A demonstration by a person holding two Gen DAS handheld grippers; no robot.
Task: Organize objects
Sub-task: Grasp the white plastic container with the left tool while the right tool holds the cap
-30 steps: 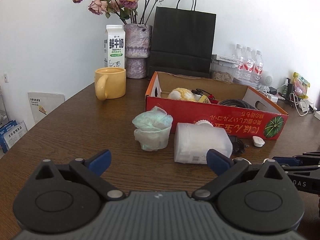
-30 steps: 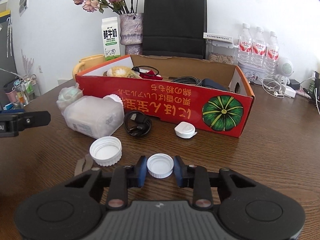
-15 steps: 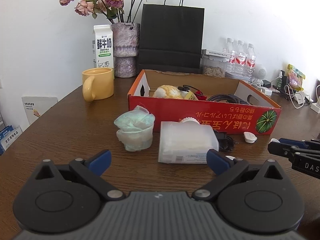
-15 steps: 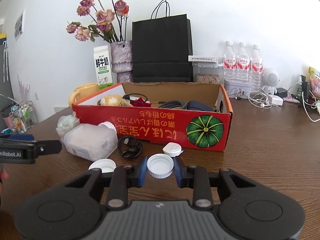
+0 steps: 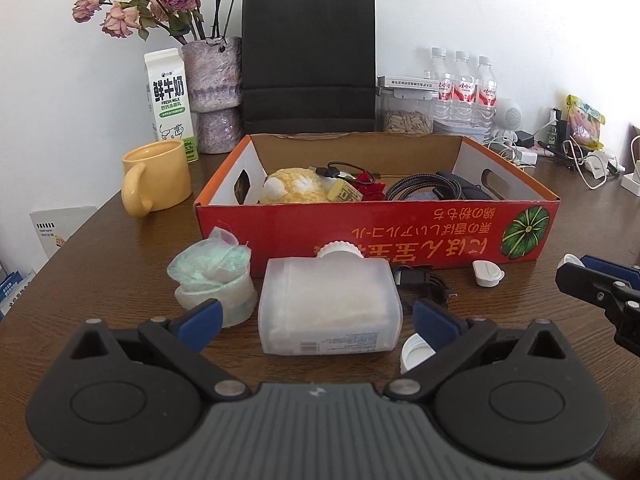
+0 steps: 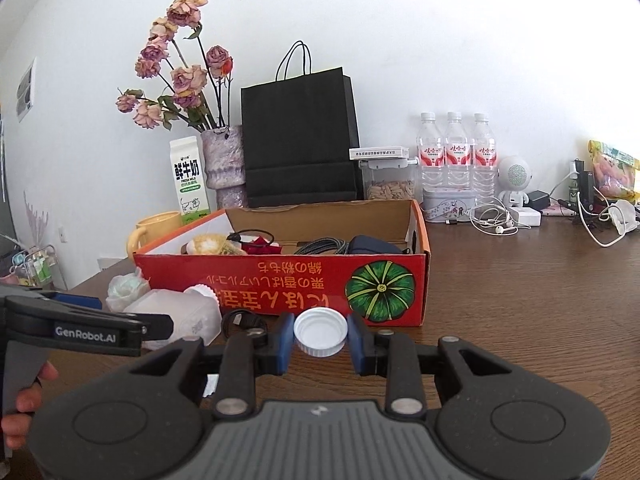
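Observation:
My right gripper is shut on a white bottle cap and holds it above the table, in front of the red cardboard box. My left gripper is open and empty, hovering just before a translucent plastic jug that lies on its side. A crumpled pale green bag sits left of the jug. A second white cap lies by the left gripper's right finger. A small white flip lid and a black cable lie before the box.
The box holds a yellow plush, cables and small items. A yellow mug, milk carton, flower vase, black paper bag and water bottles stand behind. Chargers and wires clutter the far right.
My right gripper has risen from the table with the white cap in it. My left gripper has moved right and nearer the jug, still open.

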